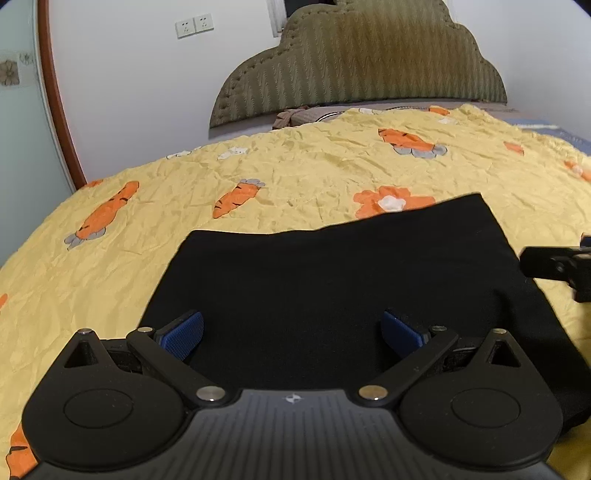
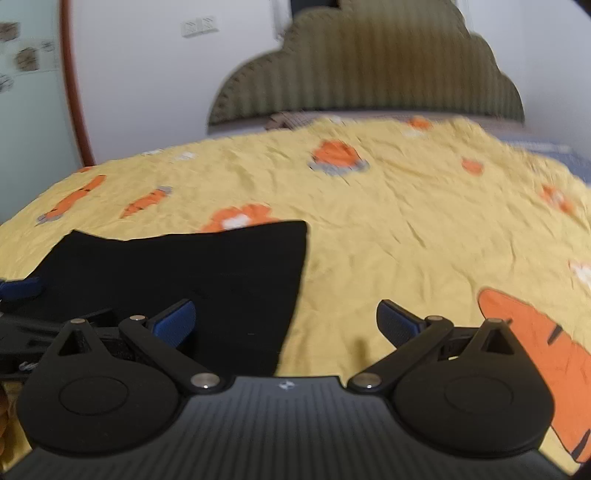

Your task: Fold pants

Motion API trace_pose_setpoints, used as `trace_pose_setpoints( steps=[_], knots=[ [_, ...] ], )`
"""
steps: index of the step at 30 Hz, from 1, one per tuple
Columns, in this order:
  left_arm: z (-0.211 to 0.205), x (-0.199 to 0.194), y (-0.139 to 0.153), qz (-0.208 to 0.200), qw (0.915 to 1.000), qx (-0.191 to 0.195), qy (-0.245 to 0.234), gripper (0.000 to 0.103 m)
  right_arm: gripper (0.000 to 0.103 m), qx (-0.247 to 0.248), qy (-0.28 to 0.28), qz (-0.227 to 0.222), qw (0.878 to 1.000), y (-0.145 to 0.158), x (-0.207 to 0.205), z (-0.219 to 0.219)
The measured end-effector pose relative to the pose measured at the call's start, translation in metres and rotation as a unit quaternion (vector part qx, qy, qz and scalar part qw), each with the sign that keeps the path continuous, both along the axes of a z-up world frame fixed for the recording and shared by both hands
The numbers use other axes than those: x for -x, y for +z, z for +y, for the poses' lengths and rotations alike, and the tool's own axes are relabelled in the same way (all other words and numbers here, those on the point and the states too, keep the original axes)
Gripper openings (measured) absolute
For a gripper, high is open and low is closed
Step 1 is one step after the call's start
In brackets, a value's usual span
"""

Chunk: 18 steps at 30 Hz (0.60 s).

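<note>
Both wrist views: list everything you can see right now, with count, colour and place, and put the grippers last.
pants: one, black, lying flat on the bedspread, near side
bedspread: one, yellow with orange carrot prints, covering the bed
headboard: one, olive green, padded, far end against the wall
wall sockets: two, white, on the wall left of the headboard
left gripper: one, black with blue pads, open over the pants
right gripper: one, black with blue pads, open at the pants' right edge

Both wrist cameras look low and close across the bed (image 1: 295,173) toward its headboard (image 2: 365,70), sharing the pants (image 1: 332,295)
</note>
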<state>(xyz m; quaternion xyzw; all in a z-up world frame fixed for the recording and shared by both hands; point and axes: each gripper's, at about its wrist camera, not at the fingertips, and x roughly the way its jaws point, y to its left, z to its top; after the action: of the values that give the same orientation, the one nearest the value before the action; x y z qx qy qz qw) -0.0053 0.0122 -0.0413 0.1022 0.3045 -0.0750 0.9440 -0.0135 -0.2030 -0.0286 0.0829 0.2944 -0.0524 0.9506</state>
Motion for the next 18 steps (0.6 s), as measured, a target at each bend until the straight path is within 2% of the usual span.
trace_pose_setpoints(
  steps=[3,6,8,11,15,18],
  knots=[
    [0.022,0.001,0.013,-0.012,0.9996,0.017,0.021,0.103,0.103,-0.003,0.002,-0.011,1.000,0.008,0.009,0.002],
    [0.047,-0.001,0.028,-0.024,0.9980,0.013,0.057,0.103,0.103,0.064,0.046,-0.038,0.996,0.019,0.027,0.033],
    [0.062,-0.005,0.034,-0.023,0.9963,0.007,0.082,0.103,0.103,0.117,0.084,-0.057,0.988,0.024,0.038,0.062],
    [0.086,-0.008,0.039,-0.021,0.9933,0.007,0.113,0.103,0.103,0.200,0.150,-0.086,0.964,0.026,0.050,0.113],
    [0.116,-0.006,0.041,-0.019,0.9884,0.013,0.150,0.103,0.103,0.304,0.219,-0.117,0.920,0.015,0.062,0.175],
    [0.137,-0.004,0.042,-0.015,0.9852,0.023,0.169,0.103,0.096,0.359,0.251,-0.126,0.890,0.003,0.063,0.209]
  ],
)
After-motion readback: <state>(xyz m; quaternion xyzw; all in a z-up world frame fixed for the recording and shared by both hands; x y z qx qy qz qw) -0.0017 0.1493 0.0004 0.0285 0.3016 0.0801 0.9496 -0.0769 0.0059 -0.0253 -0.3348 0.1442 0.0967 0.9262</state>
